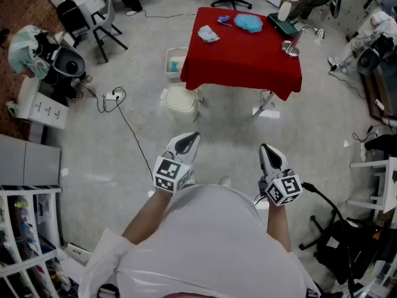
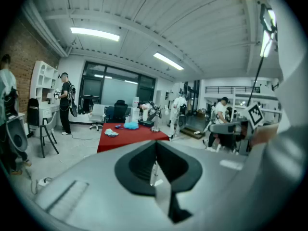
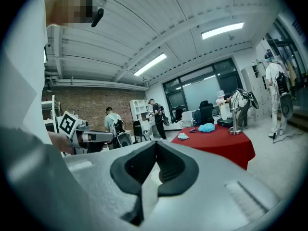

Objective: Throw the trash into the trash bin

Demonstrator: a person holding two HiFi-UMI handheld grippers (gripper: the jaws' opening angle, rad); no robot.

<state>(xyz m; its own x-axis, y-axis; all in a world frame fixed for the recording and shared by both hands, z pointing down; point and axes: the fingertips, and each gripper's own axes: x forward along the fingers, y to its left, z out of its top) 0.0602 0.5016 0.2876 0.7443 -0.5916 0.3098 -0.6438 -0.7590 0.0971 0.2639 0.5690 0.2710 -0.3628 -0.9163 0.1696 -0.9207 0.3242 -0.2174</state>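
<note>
Head view: left gripper (image 1: 187, 143) and right gripper (image 1: 268, 155) are hanging clenched and empty, well short of table (image 1: 248, 64), likely because nothing's within reach yet. Trash (image 1: 208, 34) is lying on it; bin (image 1: 180, 101) is standing just beside.

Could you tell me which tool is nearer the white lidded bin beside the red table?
Left. The left tool is almost in line with the white lidded bin, just short of it; the right tool is well off to its right, farther away.
</note>
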